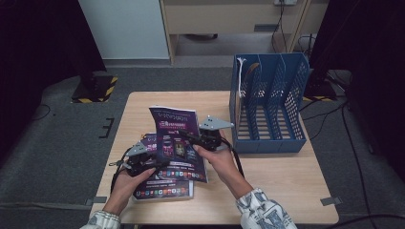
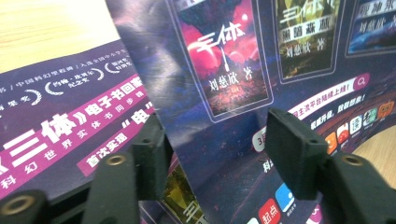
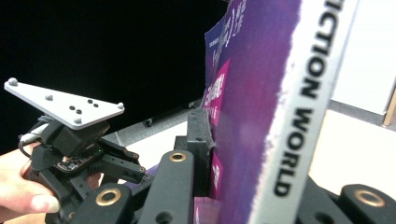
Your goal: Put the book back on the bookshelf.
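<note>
While right tongs clamp magazine, left tongs apart around it, blue file rack beside.

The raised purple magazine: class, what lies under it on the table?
Under the raised magazine, gripped by the right tongs, a second purple magazine lies flat on the wooden table. Its lower strip of app icons shows; most of its cover is hidden.

Raised magazine above flat magazine, file rack to the right.
</note>
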Tool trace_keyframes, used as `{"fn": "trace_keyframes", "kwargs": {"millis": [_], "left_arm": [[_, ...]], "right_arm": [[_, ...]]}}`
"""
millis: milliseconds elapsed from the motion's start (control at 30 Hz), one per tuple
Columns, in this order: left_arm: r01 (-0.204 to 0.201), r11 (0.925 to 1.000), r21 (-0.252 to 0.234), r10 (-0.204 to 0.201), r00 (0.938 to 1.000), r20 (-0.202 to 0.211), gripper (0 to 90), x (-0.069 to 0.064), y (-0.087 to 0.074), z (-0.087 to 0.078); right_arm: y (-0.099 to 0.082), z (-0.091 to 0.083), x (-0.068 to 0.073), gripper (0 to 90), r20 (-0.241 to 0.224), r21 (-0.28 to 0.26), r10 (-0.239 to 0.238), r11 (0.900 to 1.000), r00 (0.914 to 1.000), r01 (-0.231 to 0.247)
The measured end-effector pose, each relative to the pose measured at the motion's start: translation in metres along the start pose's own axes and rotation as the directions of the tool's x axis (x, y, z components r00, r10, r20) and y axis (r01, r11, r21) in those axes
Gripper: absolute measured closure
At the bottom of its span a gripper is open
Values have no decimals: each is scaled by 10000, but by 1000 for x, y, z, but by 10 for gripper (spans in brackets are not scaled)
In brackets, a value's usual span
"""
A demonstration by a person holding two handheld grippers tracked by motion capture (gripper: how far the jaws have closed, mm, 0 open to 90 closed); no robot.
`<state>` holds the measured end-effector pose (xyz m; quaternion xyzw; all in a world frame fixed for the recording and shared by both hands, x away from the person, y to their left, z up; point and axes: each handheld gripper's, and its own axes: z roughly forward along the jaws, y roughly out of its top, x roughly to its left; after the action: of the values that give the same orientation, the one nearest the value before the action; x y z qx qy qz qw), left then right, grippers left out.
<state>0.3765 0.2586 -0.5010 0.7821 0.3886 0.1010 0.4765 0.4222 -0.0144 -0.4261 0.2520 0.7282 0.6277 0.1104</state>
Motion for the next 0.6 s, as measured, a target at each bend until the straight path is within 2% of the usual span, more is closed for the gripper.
{"fn": "trace_keyframes", "kwargs": {"millis": [100,133,200,267,400,433,600], "left_arm": [[-36,10000,12,36,10000,-2,515,1,1,-2],[130,9999,-53,-130,9999,46,549,2,2,-4],[196,9998,-81,-195,9998,80,570,3,2,-5],[30,10000,-4,-30,10000,5,619,2,4,-8],[-43,10000,39,44,9999,-120,636,0,4,-9],[-142,9999,57,143,9998,-157,642,-1,5,-9],[-167,9999,38,168,9997,-194,655,-2,5,-10]], "right_arm": [[0,1,1,808,-28,8,-46,10000,10000,46],[0,1,1,808,-106,3,-12,10000,9999,12],[1,0,1,808,-148,2,-22,10000,9999,23],[2,-1,3,806,-133,24,-161,9999,9998,161],[1,0,5,793,-132,59,-241,9997,9996,242],[1,1,6,782,14,108,-317,9994,9995,317],[3,0,7,782,165,245,-523,9984,9985,519]]}}
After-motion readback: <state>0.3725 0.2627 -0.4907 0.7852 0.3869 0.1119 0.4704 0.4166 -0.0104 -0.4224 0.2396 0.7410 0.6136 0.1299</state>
